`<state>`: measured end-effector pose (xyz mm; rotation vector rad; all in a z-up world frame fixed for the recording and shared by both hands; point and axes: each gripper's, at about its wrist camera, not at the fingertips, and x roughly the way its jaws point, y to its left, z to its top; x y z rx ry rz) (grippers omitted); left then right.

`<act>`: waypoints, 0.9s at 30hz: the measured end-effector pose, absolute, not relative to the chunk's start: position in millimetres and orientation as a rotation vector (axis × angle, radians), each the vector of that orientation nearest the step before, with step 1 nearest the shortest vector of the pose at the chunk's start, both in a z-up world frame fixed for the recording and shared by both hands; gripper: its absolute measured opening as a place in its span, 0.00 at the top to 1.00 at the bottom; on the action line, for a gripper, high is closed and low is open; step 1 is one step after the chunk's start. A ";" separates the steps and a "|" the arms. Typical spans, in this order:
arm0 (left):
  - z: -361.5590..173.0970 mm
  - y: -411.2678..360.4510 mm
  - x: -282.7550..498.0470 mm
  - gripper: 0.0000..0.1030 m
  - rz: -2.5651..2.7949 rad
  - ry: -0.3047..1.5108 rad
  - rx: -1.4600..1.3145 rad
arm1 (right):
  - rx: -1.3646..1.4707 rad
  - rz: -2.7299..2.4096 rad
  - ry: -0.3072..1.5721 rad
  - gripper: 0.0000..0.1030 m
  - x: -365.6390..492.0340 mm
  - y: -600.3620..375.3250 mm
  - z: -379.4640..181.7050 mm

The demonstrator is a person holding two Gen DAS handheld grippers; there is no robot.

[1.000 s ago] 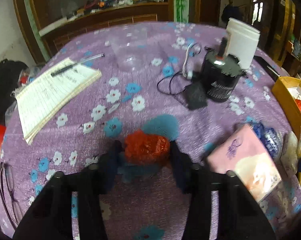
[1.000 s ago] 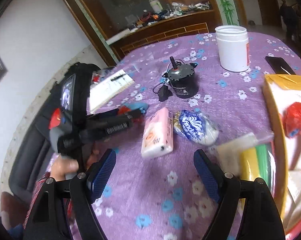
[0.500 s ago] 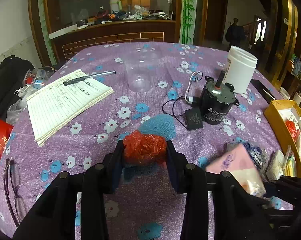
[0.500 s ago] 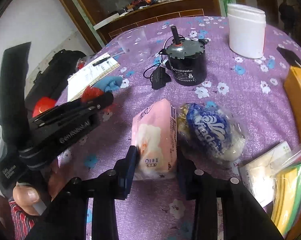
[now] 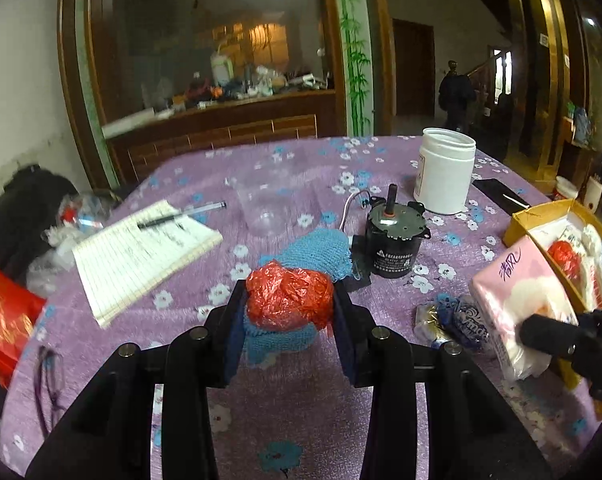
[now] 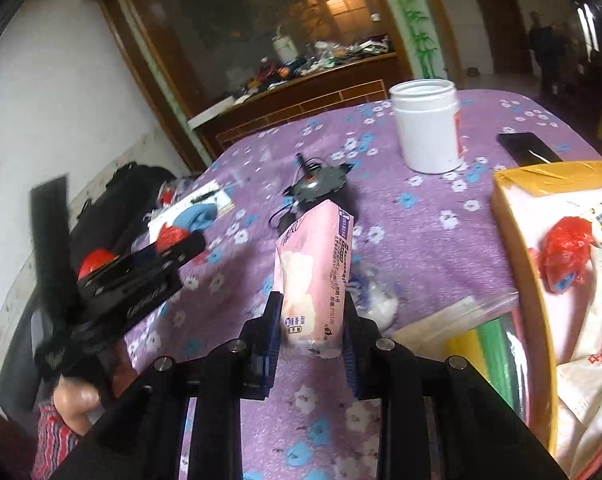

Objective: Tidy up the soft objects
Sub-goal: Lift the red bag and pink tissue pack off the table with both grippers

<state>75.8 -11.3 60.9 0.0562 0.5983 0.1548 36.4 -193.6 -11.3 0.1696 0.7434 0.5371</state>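
My left gripper is shut on a crumpled red plastic bag with a blue knitted cloth caught under it, lifted off the purple tablecloth. My right gripper is shut on a pink tissue pack and holds it above the table; the pack also shows in the left wrist view. A yellow box at the right holds another red bag and white packets. A blue-and-white soft packet lies on the table below the pack.
A black motor with cable, a white jar, a clear plastic cup, a notebook with pen and a black phone are on the table. A bag of coloured sheets lies by the box.
My left gripper has risen with the red bag and blue cloth. My right gripper closed on the pink tissue pack and lifted it off the table toward the yellow box.
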 end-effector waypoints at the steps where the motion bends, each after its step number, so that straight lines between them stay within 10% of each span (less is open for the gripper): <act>1: 61.2 -12.9 75.1 0.64 0.160 0.591 0.068 | 0.179 0.537 0.744 0.73 37.4 -195.3 -11.7; 27: 66.3 -28.3 61.5 0.64 0.264 0.469 0.186 | 0.184 0.544 0.677 0.73 36.0 -192.2 -7.4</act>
